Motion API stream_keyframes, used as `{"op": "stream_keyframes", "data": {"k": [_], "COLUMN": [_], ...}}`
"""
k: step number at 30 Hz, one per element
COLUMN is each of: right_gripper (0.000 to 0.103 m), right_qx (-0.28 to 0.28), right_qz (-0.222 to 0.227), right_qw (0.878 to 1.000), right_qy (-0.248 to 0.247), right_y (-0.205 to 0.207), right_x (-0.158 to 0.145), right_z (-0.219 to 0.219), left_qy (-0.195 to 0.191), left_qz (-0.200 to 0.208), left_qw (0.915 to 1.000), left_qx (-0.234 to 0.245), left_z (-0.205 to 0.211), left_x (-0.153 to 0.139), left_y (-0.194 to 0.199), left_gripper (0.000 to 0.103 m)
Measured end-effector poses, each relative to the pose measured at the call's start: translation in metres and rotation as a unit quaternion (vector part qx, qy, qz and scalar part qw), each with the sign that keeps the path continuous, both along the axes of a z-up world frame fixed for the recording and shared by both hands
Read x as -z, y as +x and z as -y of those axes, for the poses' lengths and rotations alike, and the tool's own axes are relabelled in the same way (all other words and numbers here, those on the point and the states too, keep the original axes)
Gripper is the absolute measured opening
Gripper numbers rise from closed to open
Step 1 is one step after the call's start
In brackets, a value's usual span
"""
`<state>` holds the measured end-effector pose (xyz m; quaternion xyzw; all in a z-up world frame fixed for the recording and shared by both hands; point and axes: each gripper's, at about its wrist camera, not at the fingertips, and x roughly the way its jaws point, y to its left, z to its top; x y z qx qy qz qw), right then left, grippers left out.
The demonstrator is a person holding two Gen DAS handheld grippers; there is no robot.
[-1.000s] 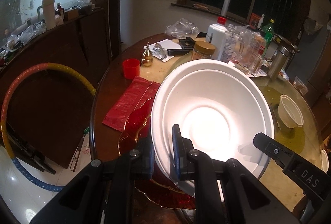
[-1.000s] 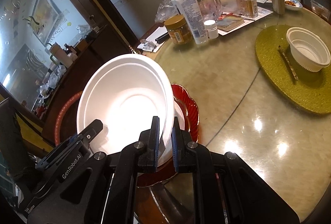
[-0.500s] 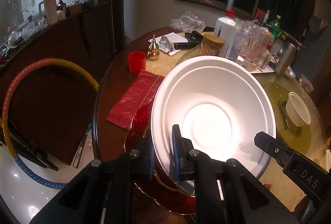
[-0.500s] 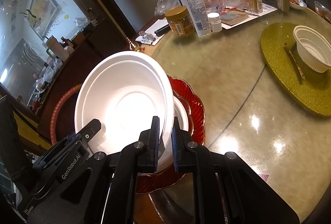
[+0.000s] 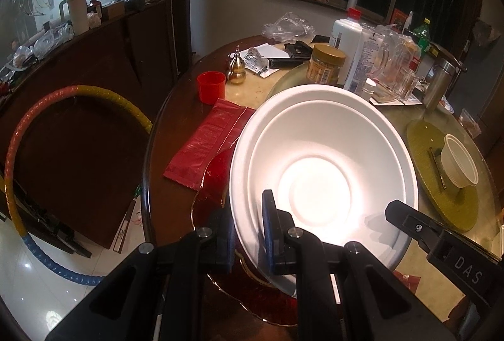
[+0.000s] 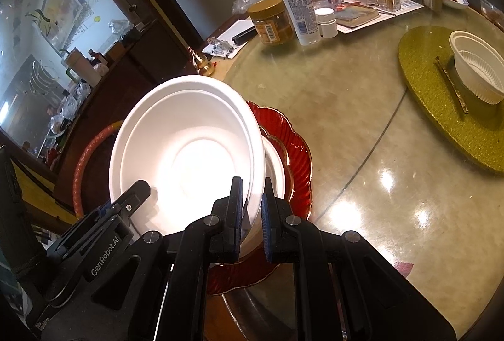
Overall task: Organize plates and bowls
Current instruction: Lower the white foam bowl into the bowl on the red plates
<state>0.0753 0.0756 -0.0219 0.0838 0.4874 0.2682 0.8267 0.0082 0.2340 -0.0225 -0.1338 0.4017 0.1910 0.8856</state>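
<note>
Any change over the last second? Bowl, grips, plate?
Hardly any. Both views drifted a little, so more of the red plate shows beneath the white bowl; no grasp or release. As before: the left gripper and right gripper are each shut on the bowl's rim at opposite sides, holding it over the red plate. The small white bowl sits on the green mat.

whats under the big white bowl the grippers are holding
Under the big white bowl sits a smaller white dish, its edge showing, on a red scalloped plate. The bowl covers most of both, so the dish's contents can't be seen.
</note>
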Motion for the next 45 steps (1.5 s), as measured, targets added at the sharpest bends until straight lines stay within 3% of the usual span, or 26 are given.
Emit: {"op": "stream_keyframes", "data": {"k": [45], "right_gripper": [0.011], "right_qx": [-0.006], "right_qz": [-0.015], "right_qw": [1.000], "right_qy": [0.001], "right_y": [0.0053], "right_x": [0.0080], "right_z": [-0.0092], "left_qy": [0.011], "left_qz": [-0.001], "left_qw": [0.9999], "left_qx": [-0.012], "left_z": [-0.0006], "left_x": [-0.0019], "left_y": [-0.0040], "left_gripper": [0.013]}}
